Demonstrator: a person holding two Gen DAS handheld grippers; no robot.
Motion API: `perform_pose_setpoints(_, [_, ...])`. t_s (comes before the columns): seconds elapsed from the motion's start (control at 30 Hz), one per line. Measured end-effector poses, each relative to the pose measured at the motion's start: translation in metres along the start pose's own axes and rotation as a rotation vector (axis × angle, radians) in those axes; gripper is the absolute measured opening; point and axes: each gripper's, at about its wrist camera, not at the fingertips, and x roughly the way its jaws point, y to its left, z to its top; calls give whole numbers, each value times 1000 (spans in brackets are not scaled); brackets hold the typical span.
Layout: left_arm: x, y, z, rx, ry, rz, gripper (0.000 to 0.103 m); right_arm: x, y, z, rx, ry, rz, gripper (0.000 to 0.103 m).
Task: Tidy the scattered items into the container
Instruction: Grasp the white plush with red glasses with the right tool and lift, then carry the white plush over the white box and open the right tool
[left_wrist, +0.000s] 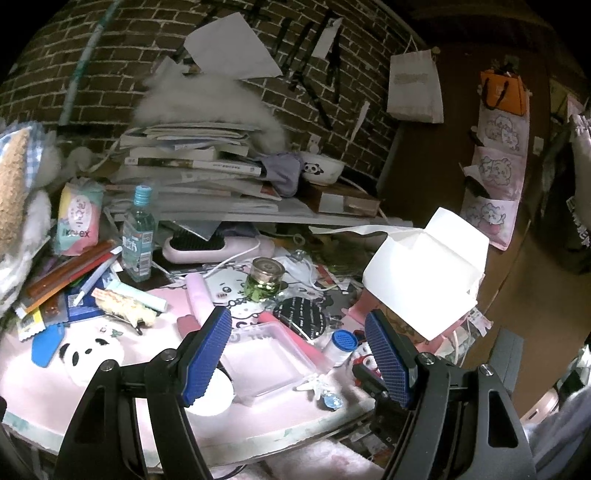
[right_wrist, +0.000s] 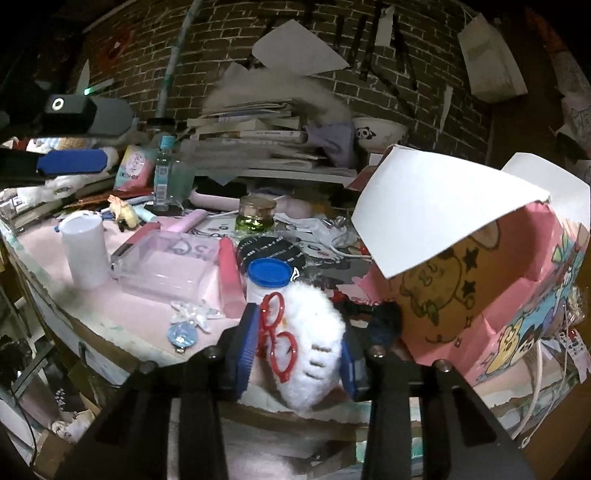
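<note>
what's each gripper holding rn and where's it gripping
Right gripper pinches the white plush toy with red glasses across its sides. Left gripper is open, holding nothing.

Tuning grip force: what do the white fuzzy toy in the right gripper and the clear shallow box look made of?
White fuzzy toy with red glasses: soft plush, long matte pile with wispy edges; the glasses look like glossy plastic. Right gripper is shut on it.
Clear shallow box: likely rigid plastic, transparent and slightly frosted; the pink surface shows through, and the rim catches light.

Fluffy plush toy (right_wrist: 314, 343), prob. synthetic
</note>
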Motion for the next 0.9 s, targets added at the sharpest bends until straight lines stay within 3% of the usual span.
perform_pose_setpoints(0.2, [-1, -1, 0, 0, 1, 0, 72, 6, 0, -10, -17, 7, 16, 45])
perform_pose_setpoints(0.47, [-1, -1, 0, 3, 8, -5, 72, 5, 0, -11, -20, -32, 21, 30])
perform_pose_setpoints(0.9, [-2, 3, -2, -19, -4, -6, 72, -25, 18, 12, -76, -195, 50, 30])
